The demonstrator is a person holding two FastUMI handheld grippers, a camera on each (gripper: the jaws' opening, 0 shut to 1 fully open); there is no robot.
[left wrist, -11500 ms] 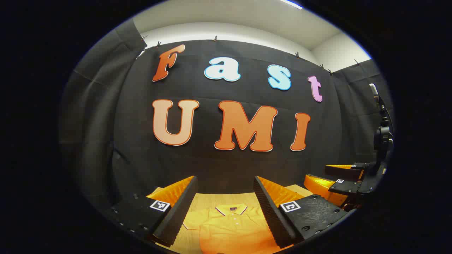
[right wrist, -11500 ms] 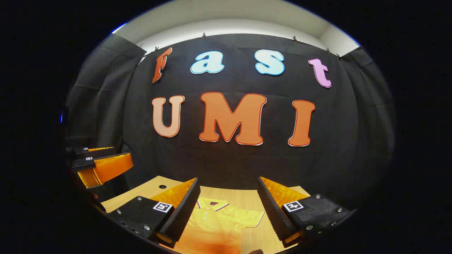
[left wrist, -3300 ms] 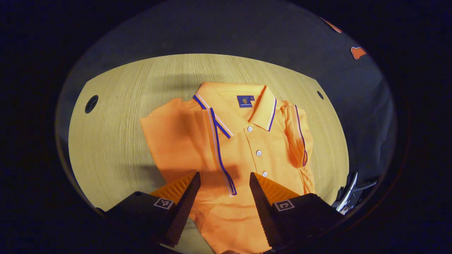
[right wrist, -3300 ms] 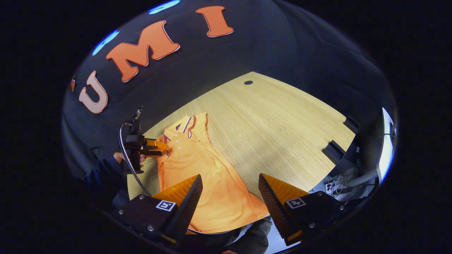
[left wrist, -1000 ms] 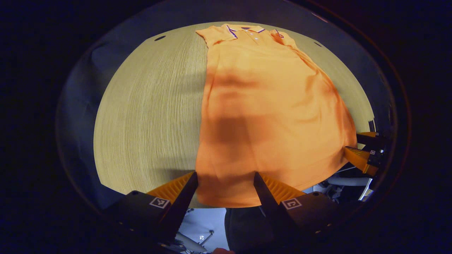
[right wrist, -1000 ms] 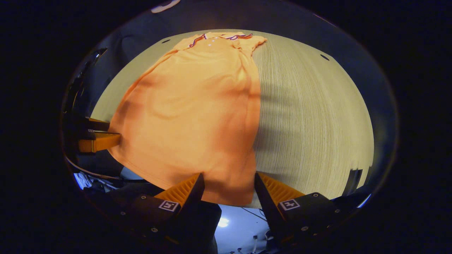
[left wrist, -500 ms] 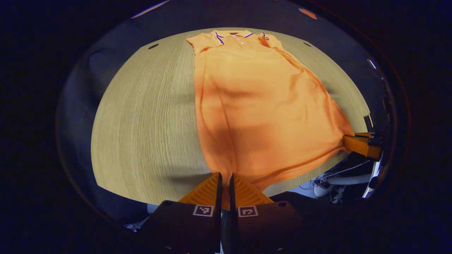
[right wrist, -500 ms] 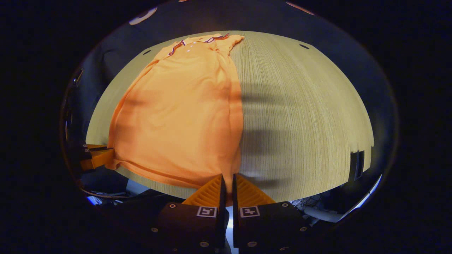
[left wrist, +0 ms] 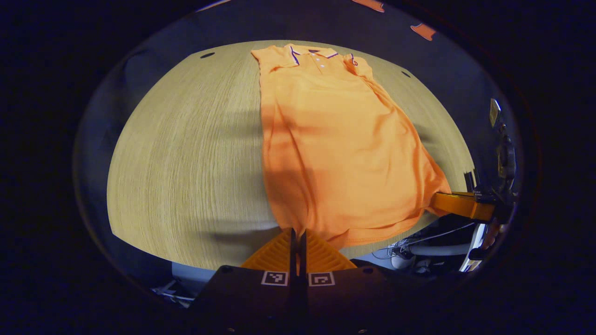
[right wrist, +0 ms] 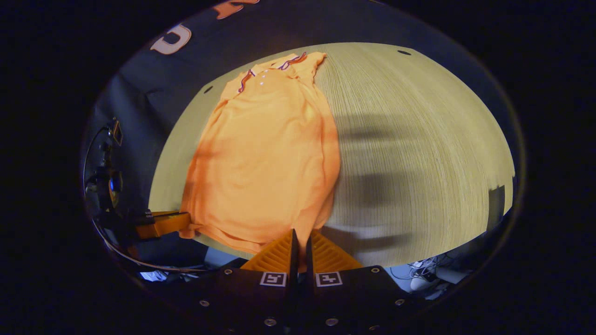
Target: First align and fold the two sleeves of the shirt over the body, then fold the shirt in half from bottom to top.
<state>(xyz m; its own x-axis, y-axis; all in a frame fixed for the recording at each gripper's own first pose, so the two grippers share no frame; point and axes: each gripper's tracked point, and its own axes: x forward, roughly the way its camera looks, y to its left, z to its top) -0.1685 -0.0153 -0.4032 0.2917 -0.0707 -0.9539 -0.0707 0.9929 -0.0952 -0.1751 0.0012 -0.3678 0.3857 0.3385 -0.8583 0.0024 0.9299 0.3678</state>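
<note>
In the left gripper view, the left claw (left wrist: 298,235) is closed tight on the bottom hem of the shirt (left wrist: 335,149), at the hem's left corner, with both fingers pressing the cloth. The shirt lies flat and long on the desk (left wrist: 186,158), with its collar (left wrist: 313,51) at the far end and both sleeves folded over the body. The hem end is at the near edge of the desk and is a little lifted. At the right side of this view, the right claw (left wrist: 440,201) grips the other corner of the hem. In the right gripper view, the right claw (right wrist: 300,237) is clamped on its hem corner, fingers together on the cloth. The shirt (right wrist: 265,158) stretches away from it to the collar (right wrist: 274,67). At the left, the left claw (right wrist: 186,222) holds the opposite corner, just beside the desk (right wrist: 419,139) edge.
</note>
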